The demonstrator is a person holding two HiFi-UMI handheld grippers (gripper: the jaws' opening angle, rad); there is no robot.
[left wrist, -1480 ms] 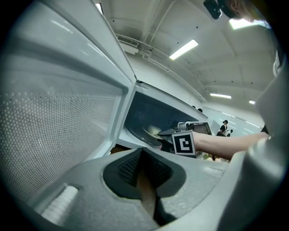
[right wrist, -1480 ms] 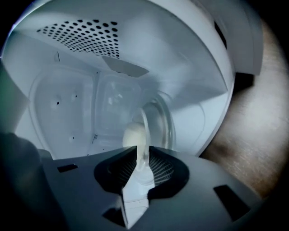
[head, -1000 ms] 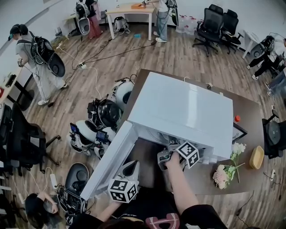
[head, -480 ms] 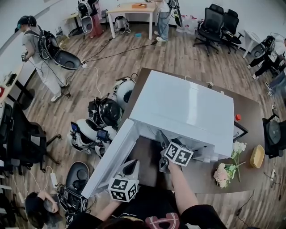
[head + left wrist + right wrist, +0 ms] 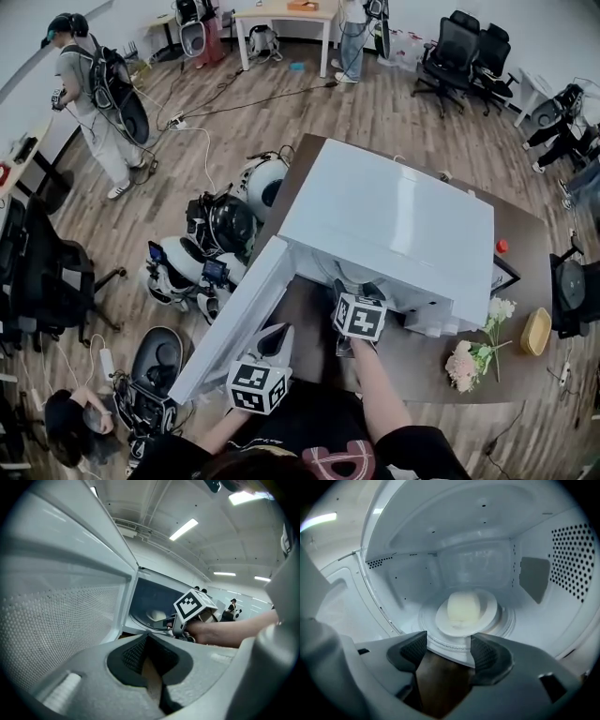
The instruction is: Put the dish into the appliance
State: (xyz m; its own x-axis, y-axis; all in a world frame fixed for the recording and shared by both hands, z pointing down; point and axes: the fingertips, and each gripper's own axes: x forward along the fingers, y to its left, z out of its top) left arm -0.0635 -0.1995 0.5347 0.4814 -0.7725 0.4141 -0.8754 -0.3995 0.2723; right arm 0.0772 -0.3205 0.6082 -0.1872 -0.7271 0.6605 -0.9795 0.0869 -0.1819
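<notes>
The white microwave (image 5: 384, 225) stands on a brown table with its door (image 5: 234, 323) swung open to the left. Inside, a white dish (image 5: 464, 616) carrying a pale lump of food (image 5: 464, 604) rests on the round turntable (image 5: 508, 618). My right gripper (image 5: 353, 289) sits at the mouth of the cavity. Its jaws have just been opening and now stand wide (image 5: 447, 644), with the dish just beyond the fingertips, not pressed by the pads. My left gripper (image 5: 274, 339) hovers low beside the open door, shut (image 5: 151, 645) with nothing in it.
Pink and white flowers (image 5: 469, 361) and a small wooden bowl (image 5: 537, 330) lie on the table right of the microwave. Helmets and bags (image 5: 216, 234) crowd the floor left of the table. A person (image 5: 94, 103) stands far left; office chairs (image 5: 464, 47) are at the back.
My right gripper has rolled upright, slid a little left at the microwave's mouth, and opened wider. The left gripper has stayed put. The person at far left has shifted.
</notes>
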